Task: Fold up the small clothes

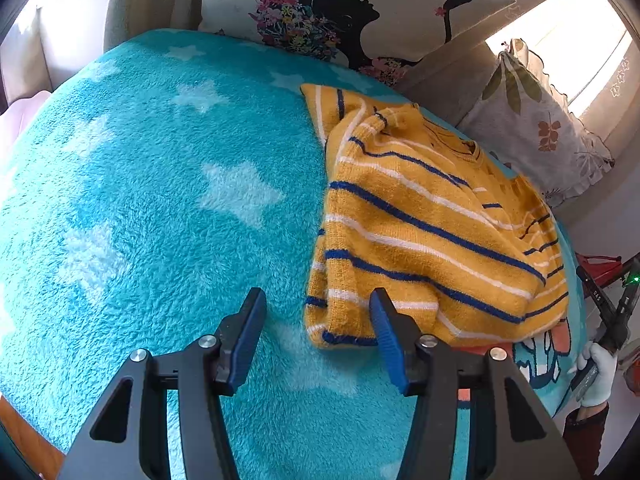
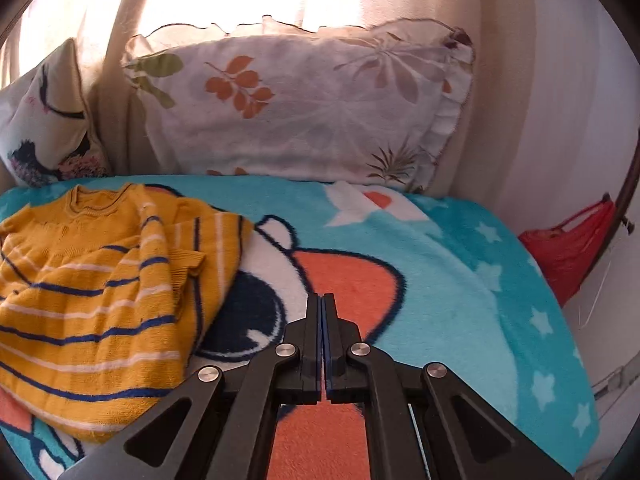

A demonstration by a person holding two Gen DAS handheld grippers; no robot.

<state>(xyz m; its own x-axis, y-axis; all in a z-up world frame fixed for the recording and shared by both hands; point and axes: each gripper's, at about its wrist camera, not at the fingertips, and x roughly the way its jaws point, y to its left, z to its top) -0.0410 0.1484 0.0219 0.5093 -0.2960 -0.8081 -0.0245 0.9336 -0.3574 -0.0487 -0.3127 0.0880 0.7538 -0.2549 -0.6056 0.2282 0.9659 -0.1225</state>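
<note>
Now your left gripper (image 1: 318, 332), jaws half apart and empty, sits nearest sweater (image 1: 420, 236) hem at blanket (image 1: 140, 200) near edge; right gripper (image 2: 322, 304) clamped empty.

Blanket print (image 1: 540, 360) right of left jaws mostly under sweater (image 1: 432, 220); sweater's left part beyond right-wrist pic edge.

both tongs empty, angled downward
left tongs (image 1: 318, 320) parted, nothing between them; right tongs (image 2: 322, 312) pressed together, empty.
</note>
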